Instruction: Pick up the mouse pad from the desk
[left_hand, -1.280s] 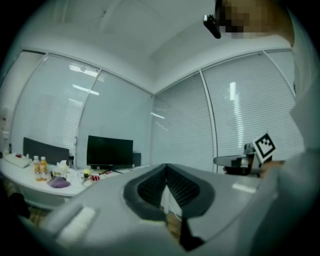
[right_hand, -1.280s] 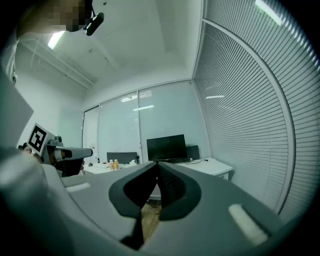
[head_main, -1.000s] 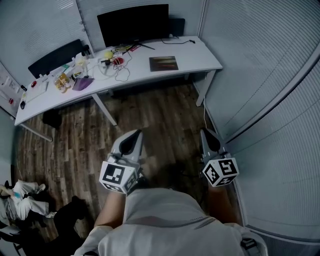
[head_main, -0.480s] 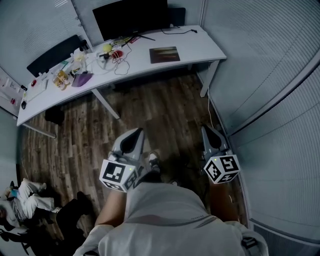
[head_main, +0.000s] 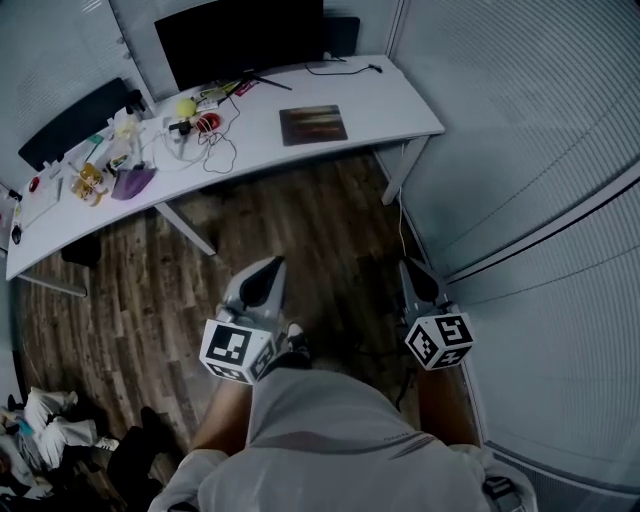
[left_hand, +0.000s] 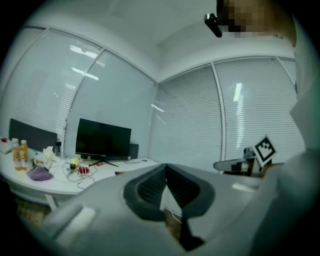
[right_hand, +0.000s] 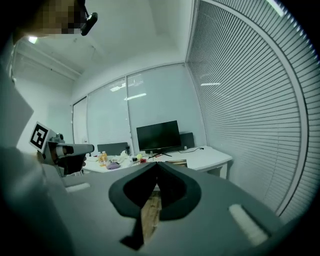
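Lying flat, the mouse pad (head_main: 313, 125) is seen on the white desk (head_main: 390, 95), right of scattered clutter (head_main: 185, 122), before a monitor (head_main: 240, 40). Wood floor (head_main: 330, 220) and slatted blinds (head_main: 520, 130) are shown around. Left gripper (head_main: 266, 268) and right gripper (head_main: 411, 270) are held closed and empty above the floor; the ceiling (right_hand: 150, 30) is shown only by gripper views.

Dark wood-plank floor (head_main: 300, 220); white curved desk (head_main: 390, 100) along blind-covered glass walls (head_main: 520, 130); black monitor (head_main: 240, 40) on top.
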